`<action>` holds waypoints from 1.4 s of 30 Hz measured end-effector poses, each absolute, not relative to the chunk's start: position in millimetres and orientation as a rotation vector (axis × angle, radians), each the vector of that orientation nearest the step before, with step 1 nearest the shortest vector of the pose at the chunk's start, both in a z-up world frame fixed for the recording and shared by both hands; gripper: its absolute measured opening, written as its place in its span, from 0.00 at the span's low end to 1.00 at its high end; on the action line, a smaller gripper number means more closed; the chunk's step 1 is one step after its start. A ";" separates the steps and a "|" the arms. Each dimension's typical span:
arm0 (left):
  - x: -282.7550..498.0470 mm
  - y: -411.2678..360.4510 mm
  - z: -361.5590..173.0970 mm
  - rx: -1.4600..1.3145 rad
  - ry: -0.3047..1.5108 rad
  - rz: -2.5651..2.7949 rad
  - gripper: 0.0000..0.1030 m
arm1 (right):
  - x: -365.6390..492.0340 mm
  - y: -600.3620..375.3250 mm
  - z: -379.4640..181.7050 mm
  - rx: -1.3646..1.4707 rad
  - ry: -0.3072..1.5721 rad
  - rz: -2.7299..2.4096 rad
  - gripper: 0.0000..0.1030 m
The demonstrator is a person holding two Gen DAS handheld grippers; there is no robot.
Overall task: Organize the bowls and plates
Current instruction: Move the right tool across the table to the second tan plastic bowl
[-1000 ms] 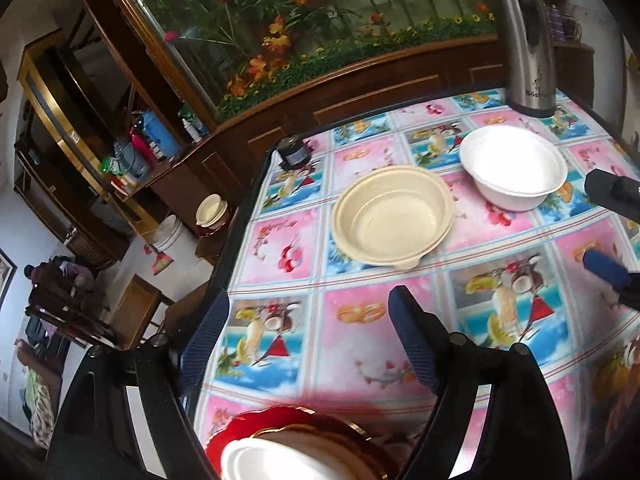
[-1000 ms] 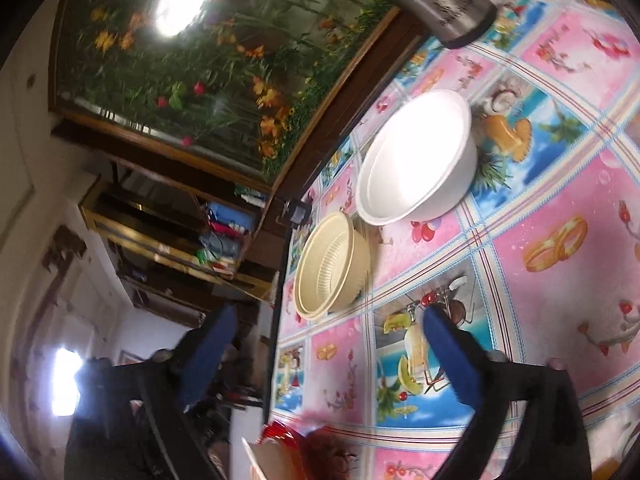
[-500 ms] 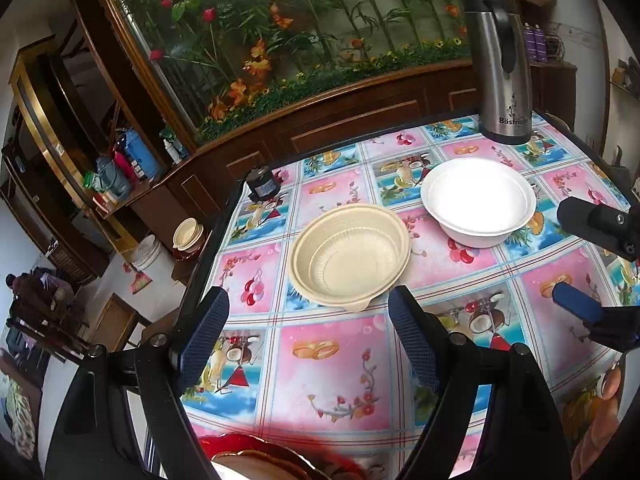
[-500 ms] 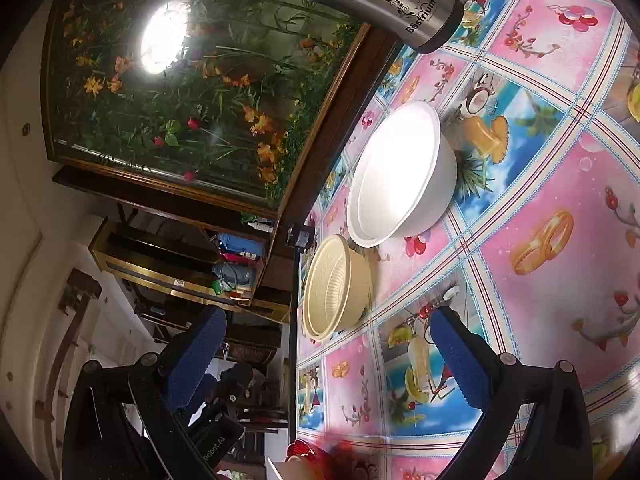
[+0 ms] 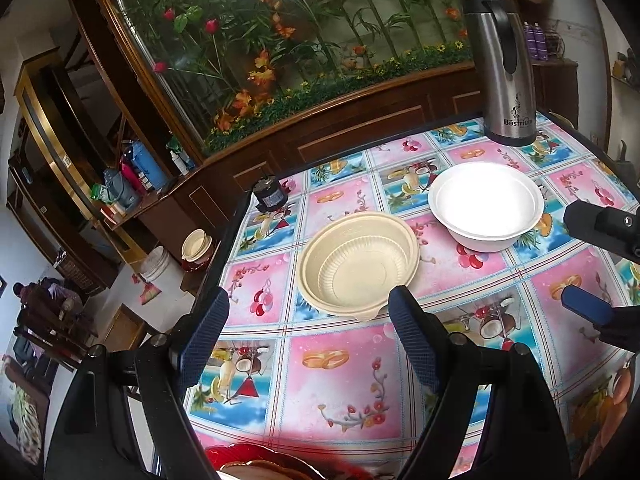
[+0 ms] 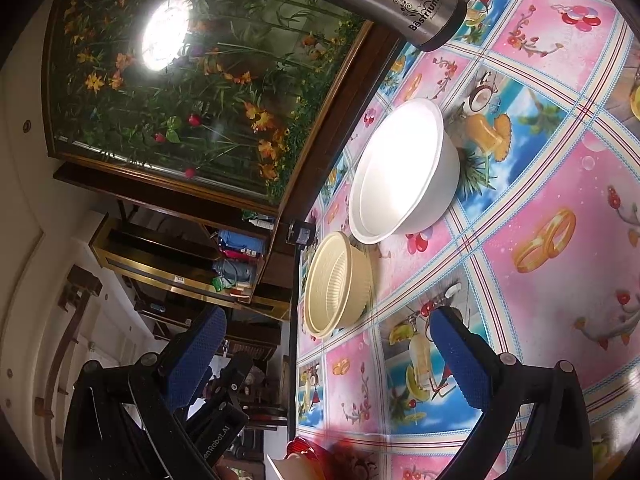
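Observation:
A cream bowl sits on the patterned tablecloth, just beyond my open, empty left gripper. A white bowl stands to its right. A red plate with pale dishes on it lies at the near edge, below the left gripper. In the right wrist view, tilted sideways, the cream bowl and the white bowl lie ahead of my open, empty right gripper. The right gripper also shows at the right of the left wrist view.
A steel thermos jug stands at the table's far right corner. A small dark jar sits at the far left corner. A wooden cabinet with a flower display rises behind the table. The table's left edge drops to the floor.
Both grippers have tilted upward and pulled back a little, so the bowls sit lower in view and the red plate has slid mostly out of the bottom edge.

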State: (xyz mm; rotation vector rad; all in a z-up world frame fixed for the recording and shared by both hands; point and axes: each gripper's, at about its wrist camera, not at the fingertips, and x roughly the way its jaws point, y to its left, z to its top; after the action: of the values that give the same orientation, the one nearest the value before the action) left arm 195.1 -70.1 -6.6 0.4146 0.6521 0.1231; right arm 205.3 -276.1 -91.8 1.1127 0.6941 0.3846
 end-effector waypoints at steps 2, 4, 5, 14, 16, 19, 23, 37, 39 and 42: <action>192.6 -69.5 -4.6 0.417 0.638 0.122 0.80 | 205.1 -274.7 -91.3 1.106 0.695 0.386 0.99; 190.1 -69.0 -3.4 0.421 0.626 0.120 0.80 | 205.2 -272.9 -90.7 1.096 0.696 0.388 0.99; 189.4 -69.2 -3.0 0.422 0.623 0.117 0.80 | 205.4 -272.3 -90.7 1.092 0.698 0.390 0.99; 183.6 -69.1 0.7 0.431 0.599 0.106 0.80 | 206.4 -268.9 -91.3 1.083 0.707 0.392 0.99; 183.2 -69.0 0.8 0.431 0.597 0.107 0.80 | 206.6 -268.4 -91.6 1.082 0.708 0.391 0.99; 183.1 -69.8 1.1 0.433 0.596 0.105 0.80 | 207.0 -267.6 -92.2 1.084 0.711 0.394 0.99; 182.1 -70.4 1.5 0.436 0.590 0.104 0.80 | 207.2 -266.9 -92.5 1.084 0.711 0.396 0.99; 180.3 -72.6 2.4 0.440 0.586 0.099 0.80 | 207.3 -266.7 -91.9 1.089 0.712 0.402 0.99; 180.6 -72.6 1.8 0.443 0.592 0.098 0.80 | 207.1 -266.8 -91.8 1.086 0.710 0.399 0.99; 189.7 -66.2 -2.2 0.432 0.645 0.070 0.80 | 208.5 -266.2 -93.5 1.080 0.713 0.395 0.99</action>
State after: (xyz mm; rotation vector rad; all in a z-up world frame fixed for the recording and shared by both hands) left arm 189.7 -66.2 -2.2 0.4321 0.6454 0.0702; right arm 208.5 -266.2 -93.5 1.0802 0.7128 0.3946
